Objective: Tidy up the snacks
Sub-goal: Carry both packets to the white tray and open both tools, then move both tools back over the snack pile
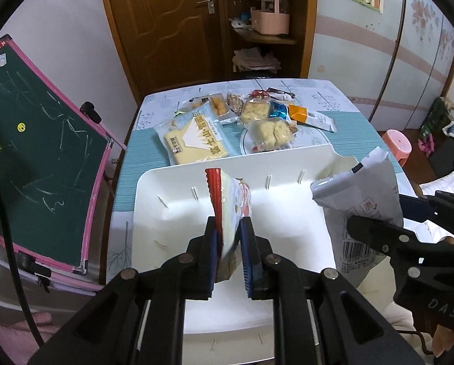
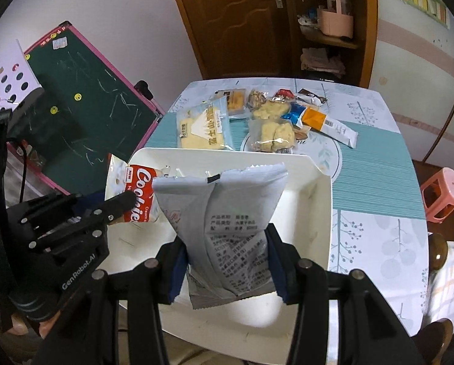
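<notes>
Both grippers are working over the white bin (image 1: 153,200) at the near end of the table (image 1: 364,140). The left gripper (image 1: 230,228) is clamping down on the cookie packet (image 1: 231,200), its blue pads (image 1: 216,243) pressing the pack from either side with only the packet's thickness between them. The packet is standing edge-up above the bin's left half, red serrated end pointing away. From the right wrist view, that same packet is showing its red label with white "Cookies" lettering.

The right gripper (image 2: 227,258) is pinching the grey pouch (image 2: 227,213) near its lower end, jaws closed in on its width, the printed back panel facing the camera and the torn-looking serrated top edge leaning toward the far side. The pouch is hanging over the bin's right part, just beside the cookie packet.

Farther along the table, the remaining snacks are lying in a loose cluster: a big pale-blue cake pack (image 1: 196,140), two clear bags of crumbly pastry (image 1: 271,135), an orange-and-white sachet (image 1: 310,117) and several small wrapped pieces. A chalkboard (image 1: 38,152) is leaning to the left of the table.
</notes>
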`<state>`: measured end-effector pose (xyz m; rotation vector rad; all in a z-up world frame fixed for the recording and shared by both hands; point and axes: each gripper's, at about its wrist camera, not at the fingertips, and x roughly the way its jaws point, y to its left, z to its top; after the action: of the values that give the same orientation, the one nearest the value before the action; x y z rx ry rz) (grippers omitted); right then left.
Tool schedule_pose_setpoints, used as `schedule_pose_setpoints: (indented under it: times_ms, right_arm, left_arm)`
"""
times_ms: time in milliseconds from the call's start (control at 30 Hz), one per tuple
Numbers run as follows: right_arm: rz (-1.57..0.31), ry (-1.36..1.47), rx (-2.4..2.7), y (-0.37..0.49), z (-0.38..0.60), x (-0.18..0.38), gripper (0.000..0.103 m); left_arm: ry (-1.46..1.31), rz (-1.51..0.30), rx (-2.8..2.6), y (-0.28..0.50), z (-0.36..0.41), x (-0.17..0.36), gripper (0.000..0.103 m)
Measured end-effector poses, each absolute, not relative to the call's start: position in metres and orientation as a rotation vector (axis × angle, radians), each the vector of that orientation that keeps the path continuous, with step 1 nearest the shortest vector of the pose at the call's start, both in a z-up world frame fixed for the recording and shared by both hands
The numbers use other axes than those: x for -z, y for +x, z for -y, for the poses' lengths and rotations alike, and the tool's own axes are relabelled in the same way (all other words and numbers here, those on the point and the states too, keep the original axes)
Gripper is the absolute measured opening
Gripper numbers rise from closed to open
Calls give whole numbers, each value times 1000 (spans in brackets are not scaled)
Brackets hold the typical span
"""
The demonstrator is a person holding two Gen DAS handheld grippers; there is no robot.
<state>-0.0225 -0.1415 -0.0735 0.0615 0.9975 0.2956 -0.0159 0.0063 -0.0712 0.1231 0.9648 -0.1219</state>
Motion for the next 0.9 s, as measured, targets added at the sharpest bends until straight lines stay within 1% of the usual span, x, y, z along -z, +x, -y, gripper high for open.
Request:
schedule_pose_setpoints:
  times_ms: [67, 100, 133, 167, 200, 333, 400, 467, 900]
  right_arm:
    - [-1005, 54, -285, -23, 141, 75, 49]
    - [-1011, 52, -279, -23, 141, 76, 49]
    - [-1017, 52, -272, -23, 141, 77, 49]
    - [-1024, 53, -265, -22, 142, 78, 49]
    - [-1031, 56, -259, -22, 143, 79, 49]
    - [-1043, 74, -243, -21, 148, 81, 53]
    - [-1043, 77, -237, -23, 149, 80, 57]
    - [-1042, 73, -231, -23, 148, 80, 59]
    - [-1056, 64, -221, -24, 145, 83, 59]
  left_arm:
    - [126, -968, 116, -18, -6, 72, 20]
    - [128, -969, 115, -19, -5, 72, 33]
    - [131, -968, 111, -20, -5, 71, 56]
    - [135, -965, 107, -21, -5, 71, 70]
    - [145, -954, 84, -23, -5, 70, 81]
    - [117, -949, 83, -25, -10, 67, 85]
    - [105, -958, 81, -25, -12, 69, 85]
    - [98, -964, 82, -26, -13, 70, 85]
    - [97, -994, 75, -25, -13, 78, 85]
